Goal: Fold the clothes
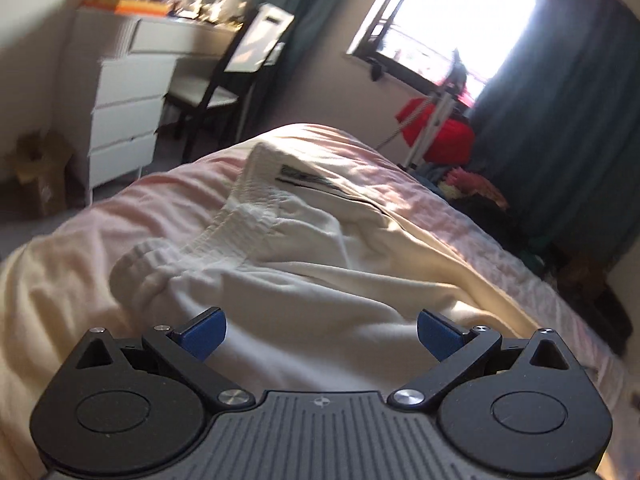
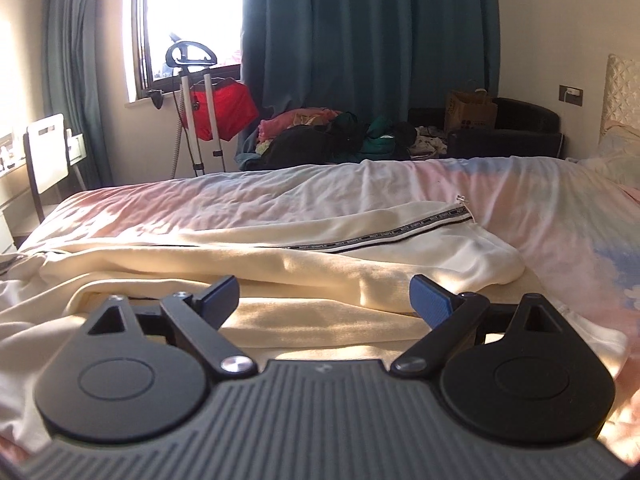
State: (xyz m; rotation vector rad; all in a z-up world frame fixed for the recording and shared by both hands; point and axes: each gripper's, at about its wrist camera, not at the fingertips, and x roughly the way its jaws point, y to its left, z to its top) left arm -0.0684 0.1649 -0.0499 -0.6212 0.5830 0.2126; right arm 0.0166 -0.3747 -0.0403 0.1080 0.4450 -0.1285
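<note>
A cream-white pair of trousers [image 1: 304, 248] with an elastic waistband and a black-and-white side stripe lies spread on the pink bed [image 1: 168, 196]. My left gripper [image 1: 322, 332] is open and empty, low over the cloth near the waistband. In the right wrist view the same trousers [image 2: 320, 272] lie lengthwise, the striped leg end [image 2: 460, 216] toward the right. My right gripper [image 2: 324, 300] is open and empty, just above the cream cloth.
A white drawer unit [image 1: 124, 120] and a chair [image 1: 232, 80] stand past the bed's left side. A garment steamer with a red cloth [image 2: 220, 108], a clothes pile [image 2: 340, 136] and teal curtains [image 2: 360, 40] stand beyond the far side. A pillow [image 2: 616, 152] lies at the right.
</note>
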